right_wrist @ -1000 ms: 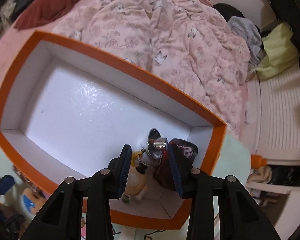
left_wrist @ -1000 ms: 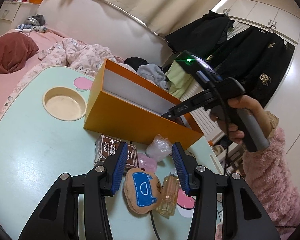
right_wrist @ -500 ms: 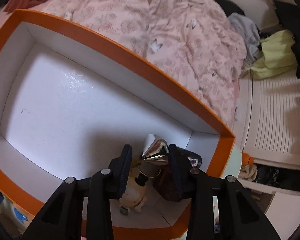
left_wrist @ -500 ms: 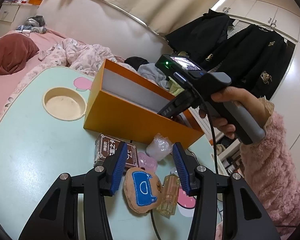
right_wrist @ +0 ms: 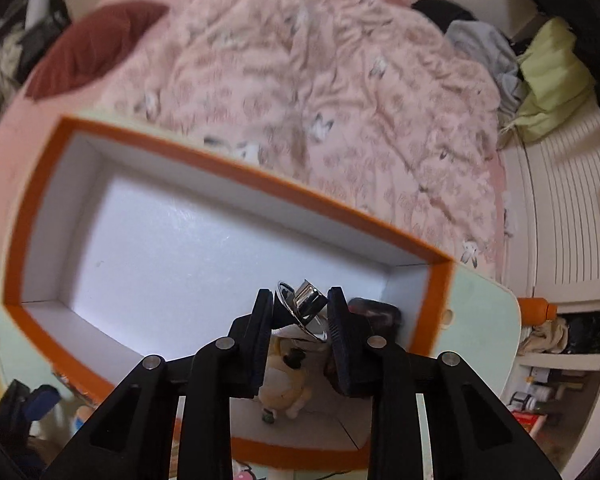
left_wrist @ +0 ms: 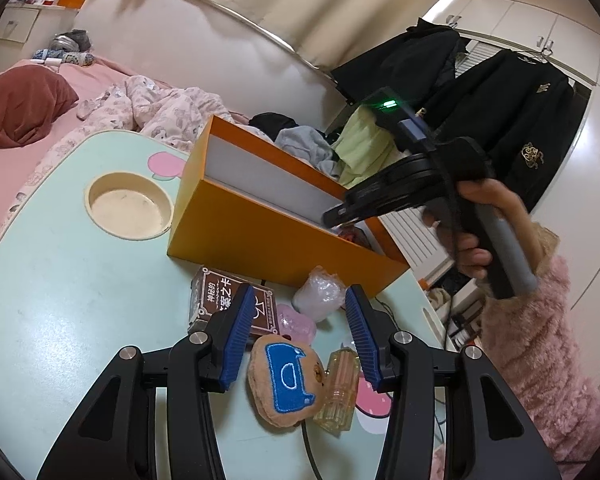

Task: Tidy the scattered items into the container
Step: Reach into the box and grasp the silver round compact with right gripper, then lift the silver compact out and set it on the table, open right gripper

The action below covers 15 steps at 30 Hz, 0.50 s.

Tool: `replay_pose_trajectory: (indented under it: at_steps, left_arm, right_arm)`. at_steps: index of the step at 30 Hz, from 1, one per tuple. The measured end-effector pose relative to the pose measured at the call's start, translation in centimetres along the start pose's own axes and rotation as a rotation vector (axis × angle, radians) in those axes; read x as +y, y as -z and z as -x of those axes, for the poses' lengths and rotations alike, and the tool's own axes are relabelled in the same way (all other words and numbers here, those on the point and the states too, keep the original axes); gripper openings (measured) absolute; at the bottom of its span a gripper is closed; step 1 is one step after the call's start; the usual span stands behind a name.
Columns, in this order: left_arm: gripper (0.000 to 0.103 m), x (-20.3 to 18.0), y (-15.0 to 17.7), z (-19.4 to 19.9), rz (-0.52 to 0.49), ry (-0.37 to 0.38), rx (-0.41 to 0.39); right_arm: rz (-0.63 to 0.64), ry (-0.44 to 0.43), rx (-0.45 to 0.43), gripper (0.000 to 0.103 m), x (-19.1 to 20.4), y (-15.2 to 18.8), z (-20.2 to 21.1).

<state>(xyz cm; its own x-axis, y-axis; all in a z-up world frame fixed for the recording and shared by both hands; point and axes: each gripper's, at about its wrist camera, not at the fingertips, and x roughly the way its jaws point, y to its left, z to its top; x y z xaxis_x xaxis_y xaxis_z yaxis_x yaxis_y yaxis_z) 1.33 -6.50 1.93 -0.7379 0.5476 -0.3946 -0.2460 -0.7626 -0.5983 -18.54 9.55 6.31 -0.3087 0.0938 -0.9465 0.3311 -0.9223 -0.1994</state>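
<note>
Where legible, brown packet (left_wrist: 228,304), Chinese characters

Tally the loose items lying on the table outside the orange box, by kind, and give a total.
Brown card pack: 1
Plush toy with blue patch: 1
Clear bottle: 1
Pink translucent item: 1
Crumpled plastic wrap: 1
Total: 5

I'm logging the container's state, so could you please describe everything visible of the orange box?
The orange box is an open rectangular carton, apparently cardboard, with orange outside and rim and a glossy white lining. It stands on the pale green table. Its floor is mostly bare; a yellow plush figure and a dark item lie at one end.
</note>
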Motion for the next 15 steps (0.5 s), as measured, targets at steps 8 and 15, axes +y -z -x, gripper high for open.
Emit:
replay_pose_trajectory:
  at_steps: [8, 15]
  left_arm:
    - [0.048, 0.0, 0.1, -0.1, -0.006, -0.015, 0.007]
    - [0.048, 0.1, 0.1, -0.2, -0.003, -0.017, 0.012]
  right_arm:
    - [0.022, -0.247, -0.188, 0.026, 0.2, 7.5, 7.7]
    - [0.067, -0.368, -0.150, 0.026, 1.5, 14.9, 5.0]
